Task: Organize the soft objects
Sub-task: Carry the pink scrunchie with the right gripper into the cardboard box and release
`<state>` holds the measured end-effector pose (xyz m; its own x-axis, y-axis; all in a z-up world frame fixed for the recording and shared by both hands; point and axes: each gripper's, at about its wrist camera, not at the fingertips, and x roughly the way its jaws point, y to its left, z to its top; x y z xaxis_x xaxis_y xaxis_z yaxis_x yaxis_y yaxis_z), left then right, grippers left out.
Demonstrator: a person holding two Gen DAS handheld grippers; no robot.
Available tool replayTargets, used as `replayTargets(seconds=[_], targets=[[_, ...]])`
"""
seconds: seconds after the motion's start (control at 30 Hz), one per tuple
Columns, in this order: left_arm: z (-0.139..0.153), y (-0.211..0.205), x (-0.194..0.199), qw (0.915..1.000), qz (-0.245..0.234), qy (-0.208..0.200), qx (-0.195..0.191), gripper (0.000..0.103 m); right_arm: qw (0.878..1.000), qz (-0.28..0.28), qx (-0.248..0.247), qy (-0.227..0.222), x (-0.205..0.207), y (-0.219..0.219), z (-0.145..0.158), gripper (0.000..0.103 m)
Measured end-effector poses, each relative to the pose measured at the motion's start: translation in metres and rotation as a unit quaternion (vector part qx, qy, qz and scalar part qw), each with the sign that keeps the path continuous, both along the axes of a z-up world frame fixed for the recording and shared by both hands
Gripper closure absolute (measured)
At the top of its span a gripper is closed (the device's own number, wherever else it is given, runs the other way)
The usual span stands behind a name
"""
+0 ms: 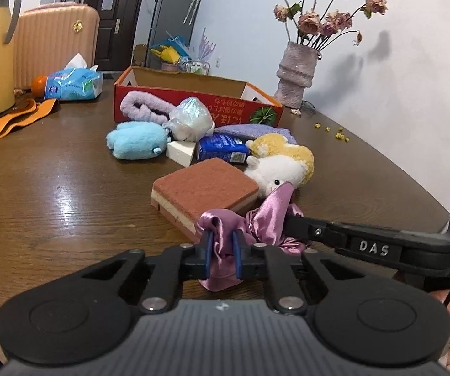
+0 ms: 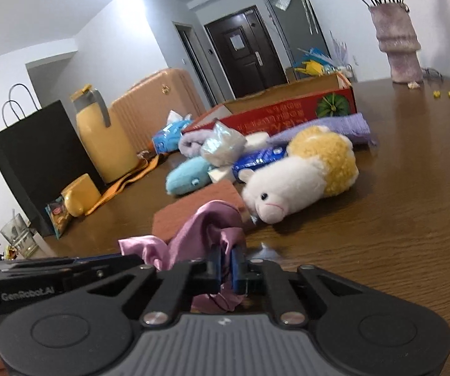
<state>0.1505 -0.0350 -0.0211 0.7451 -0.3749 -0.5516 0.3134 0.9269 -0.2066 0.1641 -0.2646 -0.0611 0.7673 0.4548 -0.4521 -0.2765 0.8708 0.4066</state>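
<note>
The pink satin cloth [image 1: 265,219] is lying bunched on the bench [image 1: 52,181], just in front of the brown sponge [image 1: 204,185]. It is looking light, limp and slippery, so pinching gathered folds seems wisest. The left gripper [image 1: 221,244] is clamping one fold between its fingers, and the right gripper [image 2: 226,263] is gripping another, both angling downward, side by side.
</note>
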Motion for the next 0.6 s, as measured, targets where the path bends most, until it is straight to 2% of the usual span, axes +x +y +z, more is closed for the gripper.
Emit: replayTargets(seconds=[0.1,0.2,0.37,0.47,0.6], targets=[[0.006,0.001,-0.006,0.9998,-0.009,-0.012,-0.008,0.092,1.0,0.003,0.003,-0.018,-0.008,0.001,0.011,0.098],[0.019,0.002,-0.009,0.999,-0.013,-0.041,-0.008,0.092,0.999,0.001,0.002,-0.033,-0.011,0.002,0.026,0.099],[0.061,0.01,0.019,0.9961,-0.009,-0.088,-0.008,0.092,0.998,0.018,0.014,-0.055,0.015,0.004,0.062,0.099],[0.08,0.018,0.054,0.9942,-0.006,-0.106,-0.013,0.092,0.996,0.035,-0.003,-0.084,0.048,0.011,0.087,0.099],[0.105,0.024,0.137,0.9945,-0.007,-0.104,-0.008,0.092,0.996,0.04,-0.004,-0.082,0.123,0.014,0.116,0.099]])
